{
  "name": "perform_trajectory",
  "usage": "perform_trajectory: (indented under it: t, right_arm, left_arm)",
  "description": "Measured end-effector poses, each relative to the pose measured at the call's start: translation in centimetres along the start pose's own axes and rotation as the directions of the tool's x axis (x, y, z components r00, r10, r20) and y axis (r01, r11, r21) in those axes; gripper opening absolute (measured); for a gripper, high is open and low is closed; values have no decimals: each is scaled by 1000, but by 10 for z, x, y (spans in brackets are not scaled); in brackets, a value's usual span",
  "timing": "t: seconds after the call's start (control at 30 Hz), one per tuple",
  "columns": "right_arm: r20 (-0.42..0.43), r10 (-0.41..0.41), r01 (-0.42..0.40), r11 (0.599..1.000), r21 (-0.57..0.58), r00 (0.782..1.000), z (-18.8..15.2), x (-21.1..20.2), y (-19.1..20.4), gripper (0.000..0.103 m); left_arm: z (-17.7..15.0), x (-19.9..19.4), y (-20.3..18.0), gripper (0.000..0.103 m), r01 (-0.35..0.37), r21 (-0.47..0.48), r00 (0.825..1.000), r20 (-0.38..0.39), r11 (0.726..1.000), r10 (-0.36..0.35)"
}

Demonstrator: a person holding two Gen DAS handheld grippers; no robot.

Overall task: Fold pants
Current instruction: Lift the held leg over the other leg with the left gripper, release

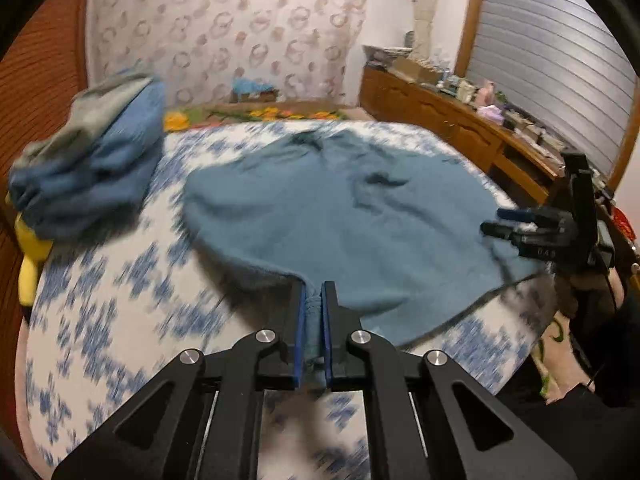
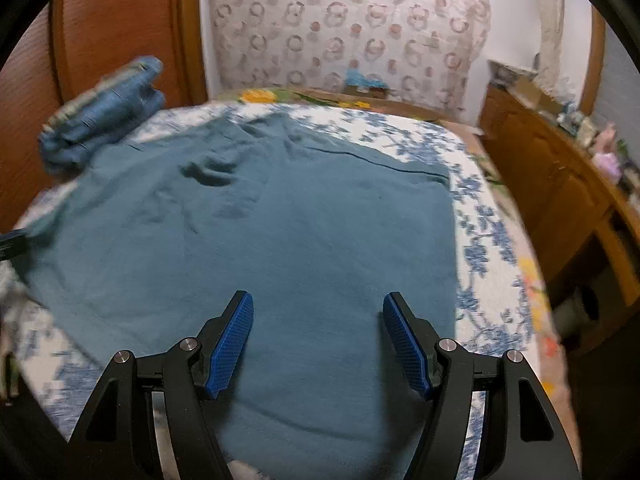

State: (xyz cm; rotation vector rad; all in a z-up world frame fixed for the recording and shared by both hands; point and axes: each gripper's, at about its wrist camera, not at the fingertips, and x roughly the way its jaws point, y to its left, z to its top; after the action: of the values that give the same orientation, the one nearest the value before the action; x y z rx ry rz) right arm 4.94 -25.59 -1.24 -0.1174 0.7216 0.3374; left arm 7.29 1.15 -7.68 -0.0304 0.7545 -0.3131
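Teal-blue pants (image 1: 340, 216) lie spread over a bed with a blue-and-white floral cover (image 1: 100, 300). My left gripper (image 1: 313, 292) is shut on the near edge of the pants, a fold of the cloth pinched between its blue pads and lifted slightly off the cover. In the right wrist view the same pants (image 2: 280, 232) fill the middle of the bed. My right gripper (image 2: 318, 304) hovers open just above the near part of the cloth, nothing between its blue fingers (image 2: 232, 340). The right gripper (image 1: 504, 222) also shows at the right edge of the left wrist view.
A stack of folded blue and grey clothes (image 1: 92, 156) sits at the far left of the bed, against a wooden headboard (image 2: 112, 32). A wooden cabinet (image 1: 460, 120) with clutter on top runs along the right. A patterned curtain (image 2: 348, 24) hangs behind the bed.
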Motion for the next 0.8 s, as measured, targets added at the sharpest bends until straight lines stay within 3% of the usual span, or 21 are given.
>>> perform_trajectory:
  t: [0.33, 0.8]
  right_arm:
    - [80, -22, 20, 999, 28, 997, -8, -36, -27, 69]
    - [90, -6, 3, 999, 39, 996, -21, -43, -34, 69]
  left_arm:
    - [54, 27, -63, 8, 107, 121, 994, 7, 987, -109]
    - [84, 41, -117, 8, 171, 193, 985, -5, 966, -173]
